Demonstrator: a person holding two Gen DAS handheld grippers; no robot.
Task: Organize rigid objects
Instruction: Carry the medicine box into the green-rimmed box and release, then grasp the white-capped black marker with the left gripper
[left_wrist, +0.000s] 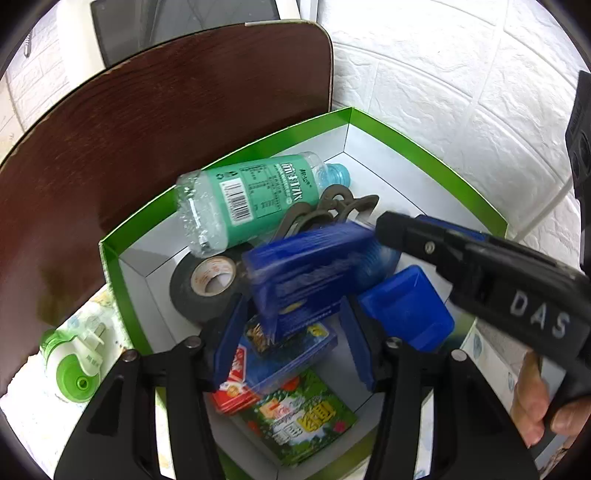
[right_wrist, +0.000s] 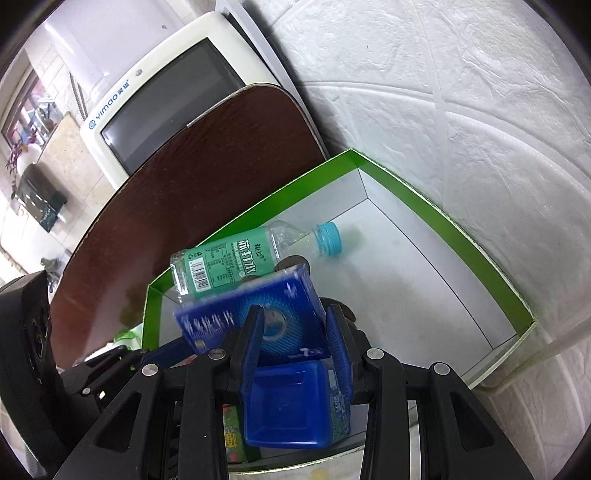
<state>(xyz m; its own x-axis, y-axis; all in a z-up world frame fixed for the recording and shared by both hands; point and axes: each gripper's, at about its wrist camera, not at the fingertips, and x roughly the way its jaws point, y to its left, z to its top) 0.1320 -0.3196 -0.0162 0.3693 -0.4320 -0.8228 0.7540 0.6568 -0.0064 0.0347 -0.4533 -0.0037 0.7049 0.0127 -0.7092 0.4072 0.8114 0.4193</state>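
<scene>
While the right gripper (right_wrist: 295, 332) hangs over the green-rimmed box (right_wrist: 424, 195), its jaws are clamped on a blue carton (right_wrist: 236, 314), which tilts above the box floor and looks blurred, as if in motion. From the left wrist view the same blue carton (left_wrist: 306, 266) sits at the tip of the right gripper (left_wrist: 384, 225), hovering over the clutter already inside.

The left gripper (left_wrist: 291, 339) points down into the box with its jaws apart and nothing pressed between them; beneath them lie a red and blue packet (left_wrist: 266, 365) and a green packet (left_wrist: 299, 417). Also in the box are a green-labelled bottle (left_wrist: 251, 199) on its side, a roll of black tape (left_wrist: 207, 284), a dark clip-like item (left_wrist: 332, 210) and a blue tray (left_wrist: 406, 306). A small green-capped device (left_wrist: 74, 362) is outside the box, on the counter at its left.

Judging by this, the step in hand is placing the carton into the box. The next move calls for lowering it onto a free patch of floor, probably toward the emptier far-right corner, and parting the right jaws only once it rests. The device on the counter appears to be left to collect.
</scene>
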